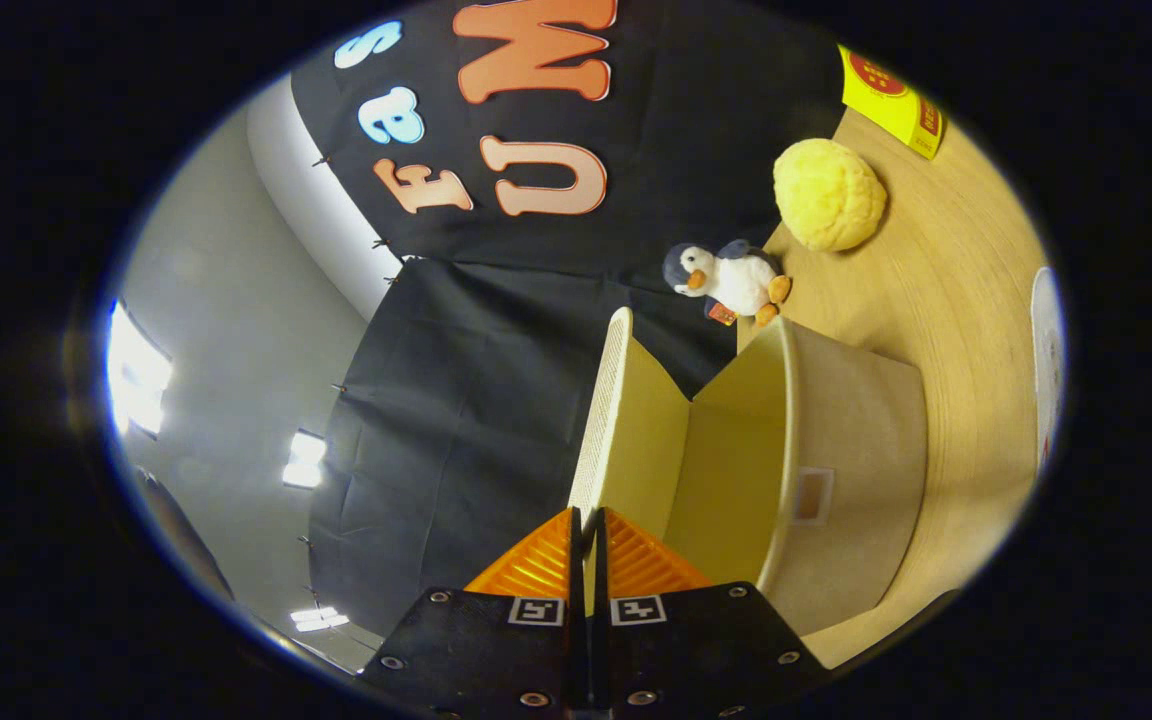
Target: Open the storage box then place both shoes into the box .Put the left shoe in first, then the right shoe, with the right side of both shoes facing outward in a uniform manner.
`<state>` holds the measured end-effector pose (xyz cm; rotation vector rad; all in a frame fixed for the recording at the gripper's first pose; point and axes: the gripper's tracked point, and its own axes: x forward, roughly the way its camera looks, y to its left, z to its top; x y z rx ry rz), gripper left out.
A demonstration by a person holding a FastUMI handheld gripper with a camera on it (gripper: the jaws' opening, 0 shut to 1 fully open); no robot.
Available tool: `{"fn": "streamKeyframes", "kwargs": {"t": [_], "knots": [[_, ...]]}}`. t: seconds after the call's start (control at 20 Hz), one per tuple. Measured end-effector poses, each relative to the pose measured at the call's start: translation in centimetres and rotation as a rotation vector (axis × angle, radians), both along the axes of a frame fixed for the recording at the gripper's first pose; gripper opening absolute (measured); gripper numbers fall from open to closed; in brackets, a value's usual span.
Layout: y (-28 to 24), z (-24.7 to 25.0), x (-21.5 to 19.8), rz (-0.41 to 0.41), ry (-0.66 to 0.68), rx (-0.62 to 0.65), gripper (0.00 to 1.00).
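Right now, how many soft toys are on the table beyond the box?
2. The penguin toy sits just past the storage box; the round yellow plush lies further out. Others may be hidden behind the box.

Ribbed fingers [546,565]; black screwed mounts, square markers.

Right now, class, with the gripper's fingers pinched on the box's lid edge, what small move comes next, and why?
Probably swing the pale yellow lid further away from the beige storage box, then release. The gripper is shut on the lid's edge and the box stands only partly open, no shoes inside.
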<state>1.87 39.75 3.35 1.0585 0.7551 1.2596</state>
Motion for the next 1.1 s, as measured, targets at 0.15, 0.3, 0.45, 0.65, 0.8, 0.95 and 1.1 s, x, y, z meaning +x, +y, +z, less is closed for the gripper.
{"fn": "streamKeyframes", "kwargs": {"t": [0.15, 0.3, 0.45, 0.65, 0.8, 0.95, 1.1], "knots": [[3.3, 3.6, -0.7, -0.009, -0.069, -0.026, 0.03], [7.2, 6.1, -2.4, -0.008, -0.132, -0.063, 0.03], [11.2, 7.0, -3.7, -0.012, -0.177, -0.1, 0.03], [16.2, 6.9, -5.2, -0.029, -0.223, -0.158, 0.03], [19.3, 6.3, -5.8, -0.045, -0.225, -0.199, 0.03], [20.6, 5.1, -5.9, -0.062, -0.26, -0.273, 0.15], [20.9, 3.4, -5.3, -0.076, -0.256, -0.35, 0.5]]}}
